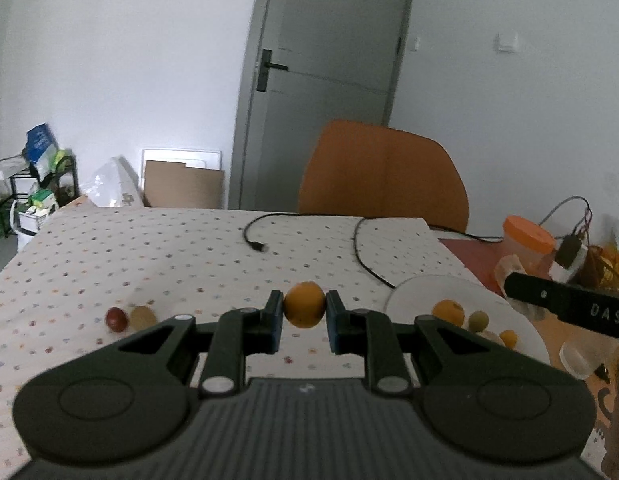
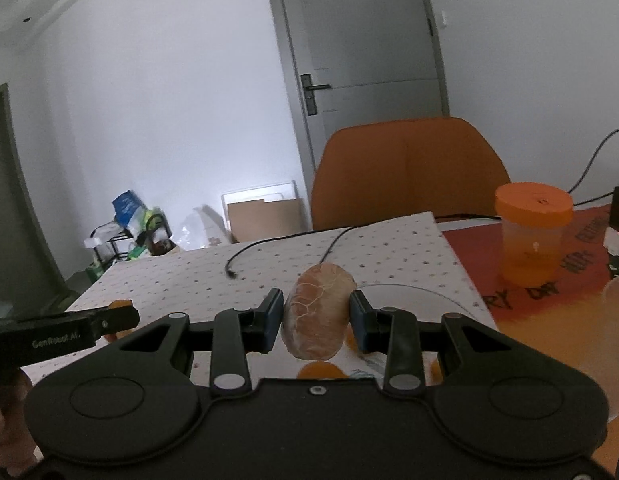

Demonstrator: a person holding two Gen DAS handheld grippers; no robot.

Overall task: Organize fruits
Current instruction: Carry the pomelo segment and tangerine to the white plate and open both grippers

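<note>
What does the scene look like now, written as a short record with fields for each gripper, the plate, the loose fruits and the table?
left gripper: shut on a small orange, held above the table
right gripper: shut on a peeled citrus fruit, held over the plate
plate: white, holds several small fruits, orange and greenish
loose fruits: a red fruit and a brown fruit, side by side on the cloth
table: dotted tablecloth, black cable
beside plate: jar with orange lid

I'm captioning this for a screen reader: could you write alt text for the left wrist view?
The left gripper clamps a small orange fruit above a dotted tablecloth. A glass plate with more fruits lies to the right, two small fruits to the left.
</note>
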